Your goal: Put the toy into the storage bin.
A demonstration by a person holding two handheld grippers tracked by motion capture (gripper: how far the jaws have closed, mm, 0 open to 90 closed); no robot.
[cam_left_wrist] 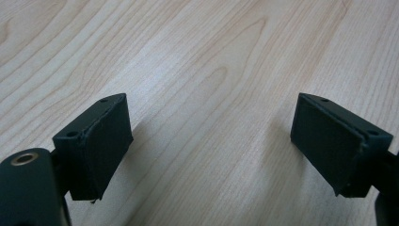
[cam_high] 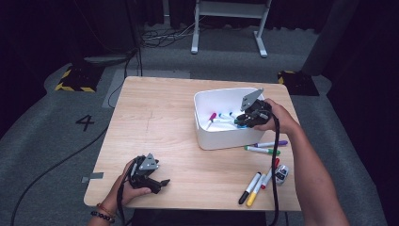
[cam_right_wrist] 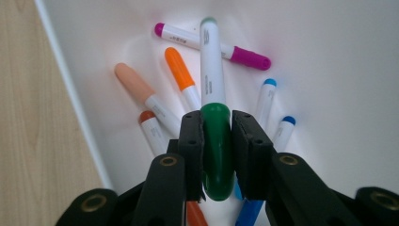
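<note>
While the left gripper (cam_high: 162, 182) rests idle at seven o'clock with jaws spread, the right gripper (cam_right_wrist: 217, 141) clamps a green marker (cam_right_wrist: 215, 141) by its cap over the white bin (cam_high: 221, 139) at two o'clock, apparently to drop it among the markers there.

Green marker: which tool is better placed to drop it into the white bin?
Right. The right tool is already shut on the green marker over the white bin. The left tool is open above bare table, far away.
</note>
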